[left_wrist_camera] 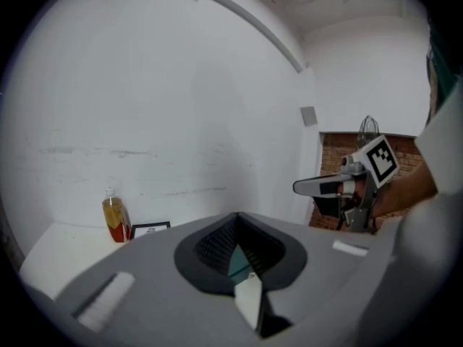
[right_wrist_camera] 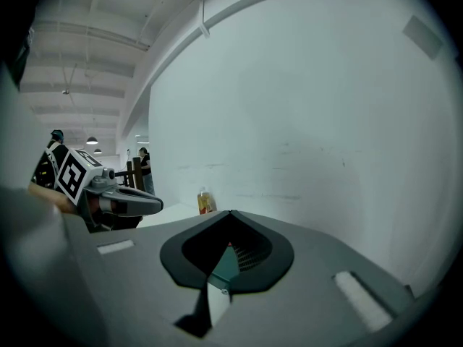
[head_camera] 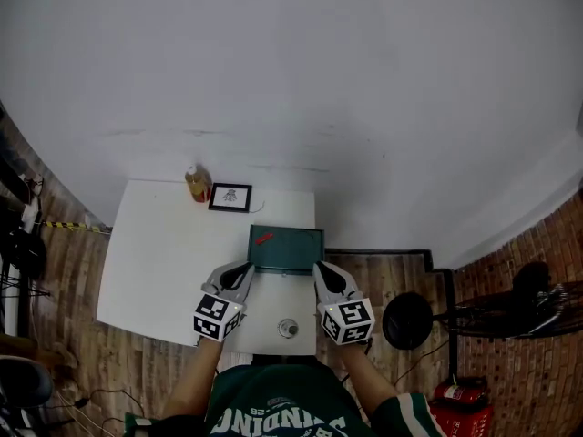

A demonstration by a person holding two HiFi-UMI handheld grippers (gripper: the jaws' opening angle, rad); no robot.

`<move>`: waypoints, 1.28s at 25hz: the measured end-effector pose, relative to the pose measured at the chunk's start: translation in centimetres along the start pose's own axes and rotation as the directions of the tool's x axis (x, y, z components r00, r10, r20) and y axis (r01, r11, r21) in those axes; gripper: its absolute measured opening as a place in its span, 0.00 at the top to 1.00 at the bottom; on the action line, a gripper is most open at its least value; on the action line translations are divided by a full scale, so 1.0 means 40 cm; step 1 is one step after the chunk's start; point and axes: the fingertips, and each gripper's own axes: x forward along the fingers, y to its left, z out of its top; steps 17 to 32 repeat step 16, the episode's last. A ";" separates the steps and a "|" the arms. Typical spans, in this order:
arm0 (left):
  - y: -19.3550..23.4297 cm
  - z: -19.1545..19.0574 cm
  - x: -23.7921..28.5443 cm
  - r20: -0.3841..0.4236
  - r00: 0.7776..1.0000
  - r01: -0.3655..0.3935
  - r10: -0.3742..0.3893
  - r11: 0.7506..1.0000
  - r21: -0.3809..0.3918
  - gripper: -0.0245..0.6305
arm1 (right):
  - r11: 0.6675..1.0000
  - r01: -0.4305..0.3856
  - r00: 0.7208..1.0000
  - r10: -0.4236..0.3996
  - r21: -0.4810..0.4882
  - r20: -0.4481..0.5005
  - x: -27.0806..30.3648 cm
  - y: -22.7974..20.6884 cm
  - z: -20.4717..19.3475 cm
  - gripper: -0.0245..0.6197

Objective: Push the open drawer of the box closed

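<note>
At the back left of the white table stood a bottle of amber liquid, with a small framed picture just beside it. The left gripper was clenched, its jaws meeting at the tip with nothing held. Only a sliver of green showed through the hollow behind the tip. That tip lay at the front left corner of the green box, though I could not tell whether it touched. The box sat mid-table toward the near edge, open upward, with a small red thing inside. From above, drawer and casing could not be told apart. A round object, too small to identify, lay nearer the person. The right gripper, likewise closed and empty, was at the box's front right corner.
</note>
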 end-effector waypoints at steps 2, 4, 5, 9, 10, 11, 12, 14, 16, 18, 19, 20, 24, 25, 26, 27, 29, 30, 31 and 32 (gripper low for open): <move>0.003 0.001 -0.003 0.006 1.000 0.002 -0.002 1.000 -0.004 0.88 | 1.000 0.000 1.000 0.000 -0.002 -0.005 0.002 0.005 -0.006 0.96; 0.005 0.001 -0.005 0.008 1.000 0.002 -0.002 1.000 -0.004 0.88 | 1.000 0.000 1.000 0.000 -0.003 -0.011 0.004 0.007 -0.013 0.96; 0.006 0.001 -0.008 0.009 1.000 0.002 -0.002 1.000 -0.004 0.89 | 1.000 0.000 1.000 0.000 -0.003 -0.014 0.003 0.009 -0.016 0.96; 0.010 -0.004 -0.016 0.011 1.000 -0.002 0.002 1.000 -0.009 0.88 | 1.000 0.002 1.000 -0.002 -0.003 -0.021 0.000 0.014 -0.026 0.96; 0.012 -0.005 -0.017 0.013 1.000 -0.003 0.003 1.000 -0.013 0.88 | 1.000 0.001 1.000 -0.001 -0.002 -0.022 0.001 0.015 -0.028 0.96; 0.014 -0.007 -0.017 0.014 1.000 -0.003 0.003 1.000 -0.017 0.88 | 1.000 0.001 1.000 -0.001 -0.001 -0.024 0.002 0.015 -0.030 0.96; 0.016 -0.008 -0.018 0.015 1.000 -0.004 0.004 1.000 -0.021 0.88 | 1.000 0.001 1.000 -0.001 0.000 -0.026 0.004 0.016 -0.033 0.96; 0.021 -0.012 -0.020 0.015 1.000 -0.005 0.006 1.000 -0.027 0.88 | 1.000 -0.001 1.000 0.001 0.003 -0.030 0.008 0.019 -0.038 0.96; 0.026 -0.017 -0.023 0.014 1.000 -0.008 0.008 0.999 -0.032 0.88 | 1.000 -0.004 0.999 0.004 0.006 -0.034 0.012 0.023 -0.043 0.96; 0.026 -0.017 -0.023 0.014 1.000 -0.008 0.008 0.999 -0.032 0.88 | 1.000 -0.004 0.999 0.004 0.006 -0.034 0.012 0.023 -0.043 0.96; 0.026 -0.017 -0.023 0.014 1.000 -0.008 0.008 0.999 -0.032 0.88 | 1.000 -0.004 0.999 0.004 0.006 -0.034 0.012 0.023 -0.043 0.96; 0.026 -0.017 -0.023 0.014 1.000 -0.008 0.008 0.999 -0.032 0.88 | 1.000 -0.004 0.999 0.004 0.006 -0.034 0.012 0.023 -0.043 0.96; 0.026 -0.017 -0.023 0.014 1.000 -0.008 0.008 0.999 -0.032 0.88 | 1.000 -0.004 0.999 0.004 0.006 -0.034 0.012 0.023 -0.043 0.96; 0.026 -0.017 -0.023 0.014 1.000 -0.008 0.008 0.999 -0.032 0.88 | 1.000 -0.004 0.999 0.004 0.006 -0.034 0.012 0.023 -0.043 0.96; 0.026 -0.017 -0.023 0.014 1.000 -0.008 0.008 0.999 -0.032 0.88 | 1.000 -0.004 0.999 0.004 0.006 -0.034 0.012 0.023 -0.043 0.96; 0.026 -0.017 -0.023 0.014 1.000 -0.008 0.008 0.999 -0.032 0.88 | 1.000 -0.004 0.999 0.004 0.006 -0.034 0.012 0.023 -0.043 0.96; 0.026 -0.017 -0.023 0.014 1.000 -0.008 0.008 0.999 -0.032 0.88 | 1.000 -0.004 0.999 0.004 0.006 -0.034 0.012 0.023 -0.043 0.96; 0.026 -0.017 -0.023 0.014 1.000 -0.008 0.008 0.999 -0.032 0.88 | 1.000 -0.004 0.999 0.004 0.006 -0.034 0.012 0.023 -0.043 0.96; 0.026 -0.017 -0.023 0.014 1.000 -0.008 0.008 0.999 -0.032 0.88 | 1.000 -0.004 0.999 0.004 0.006 -0.034 0.012 0.023 -0.043 0.96; 0.026 -0.017 -0.023 0.014 1.000 -0.008 0.008 0.999 -0.032 0.88 | 1.000 -0.004 0.999 0.004 0.006 -0.034 0.012 0.023 -0.043 0.96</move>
